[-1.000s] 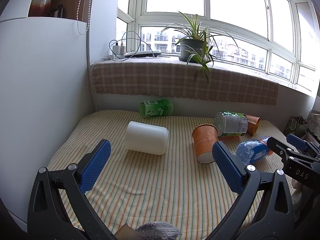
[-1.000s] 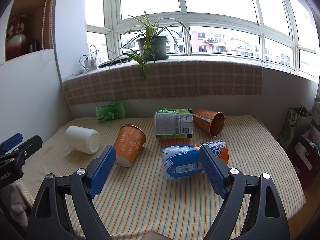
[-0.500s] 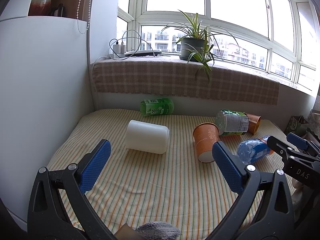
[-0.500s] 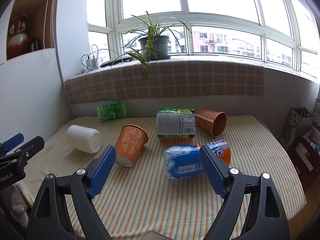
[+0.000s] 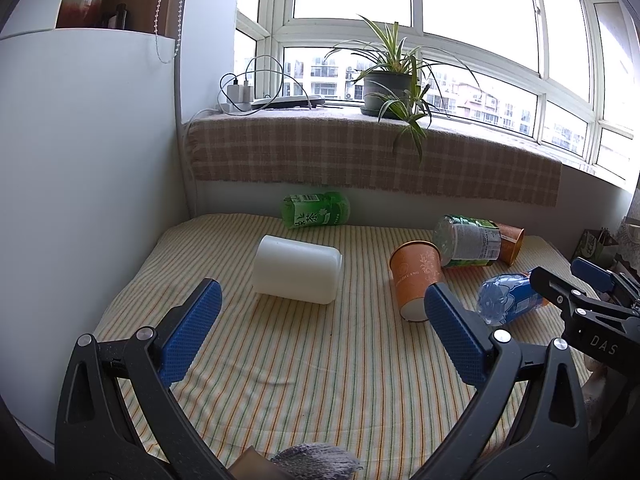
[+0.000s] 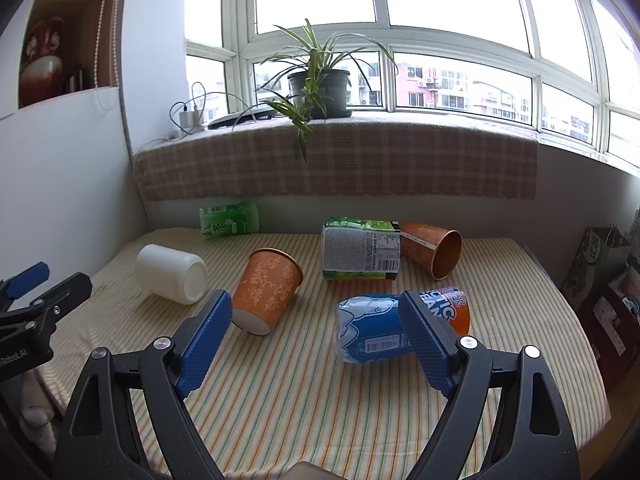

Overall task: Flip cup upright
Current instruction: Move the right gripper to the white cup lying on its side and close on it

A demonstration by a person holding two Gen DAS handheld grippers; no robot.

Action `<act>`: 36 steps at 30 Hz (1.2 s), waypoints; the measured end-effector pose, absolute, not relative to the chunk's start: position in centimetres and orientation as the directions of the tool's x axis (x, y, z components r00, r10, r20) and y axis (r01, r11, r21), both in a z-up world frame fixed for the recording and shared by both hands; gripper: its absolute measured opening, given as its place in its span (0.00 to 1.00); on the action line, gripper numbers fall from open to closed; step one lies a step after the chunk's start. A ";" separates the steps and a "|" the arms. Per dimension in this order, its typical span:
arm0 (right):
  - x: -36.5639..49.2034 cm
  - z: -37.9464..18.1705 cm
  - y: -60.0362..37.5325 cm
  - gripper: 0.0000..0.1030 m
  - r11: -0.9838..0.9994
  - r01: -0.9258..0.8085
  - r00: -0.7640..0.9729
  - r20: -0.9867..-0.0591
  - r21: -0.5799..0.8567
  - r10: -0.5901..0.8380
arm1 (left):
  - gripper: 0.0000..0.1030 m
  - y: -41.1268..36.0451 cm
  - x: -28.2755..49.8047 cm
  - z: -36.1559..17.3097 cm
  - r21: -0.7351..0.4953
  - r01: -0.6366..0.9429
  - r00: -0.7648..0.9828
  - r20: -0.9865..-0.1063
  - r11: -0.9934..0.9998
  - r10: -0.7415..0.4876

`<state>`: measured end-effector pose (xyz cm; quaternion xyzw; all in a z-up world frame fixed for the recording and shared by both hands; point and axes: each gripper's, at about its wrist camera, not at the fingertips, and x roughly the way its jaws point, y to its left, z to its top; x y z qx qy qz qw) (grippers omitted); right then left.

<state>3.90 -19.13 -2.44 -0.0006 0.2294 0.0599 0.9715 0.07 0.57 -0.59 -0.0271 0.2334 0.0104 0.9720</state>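
Clearly my left gripper (image 5: 320, 320) and right gripper (image 6: 316, 332) both hung spread and empty, so I judged it best to straddle the toppled white plastic cup (image 5: 297, 269), centre-left of frame, across its sides before tipping it.

Both wrist cameras sit low over the near edge of the striped table (image 5: 320, 380), facing the window sill. The left view looks from the left side, the right view from the right. Both share the white cup (image 5: 297, 275) (image 6: 172, 274) and each other's tool.
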 end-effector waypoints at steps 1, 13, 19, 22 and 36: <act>4.1 -2.5 -19.0 0.82 0.992 -0.123 0.886 -0.448 0.021 0.119 | 1.00 0.6 0.1 -0.7 -0.049 -0.035 0.890 -0.456 0.998 0.008; 9.1 -2.8 -15.3 0.82 0.928 -0.370 0.774 -0.540 0.038 0.331 | 1.00 4.5 -0.6 -2.2 -0.037 -0.121 0.858 -0.506 0.992 0.085; 12.4 -3.3 -11.4 0.82 0.857 -0.515 0.662 -0.634 0.001 0.399 | 1.00 7.2 -1.6 -3.3 -0.010 -0.189 0.827 -0.541 0.982 0.154; 13.7 -3.4 -9.1 0.82 0.801 -0.598 0.601 -0.681 -0.036 0.418 | 1.00 8.2 -2.1 -3.8 -0.002 -0.214 0.812 -0.556 0.977 0.177; 19.4 -6.5 1.2 0.82 0.501 -0.839 0.400 -0.864 -0.212 0.305 | 1.00 11.4 -4.2 -4.4 -0.047 -0.284 0.771 -0.604 0.958 0.199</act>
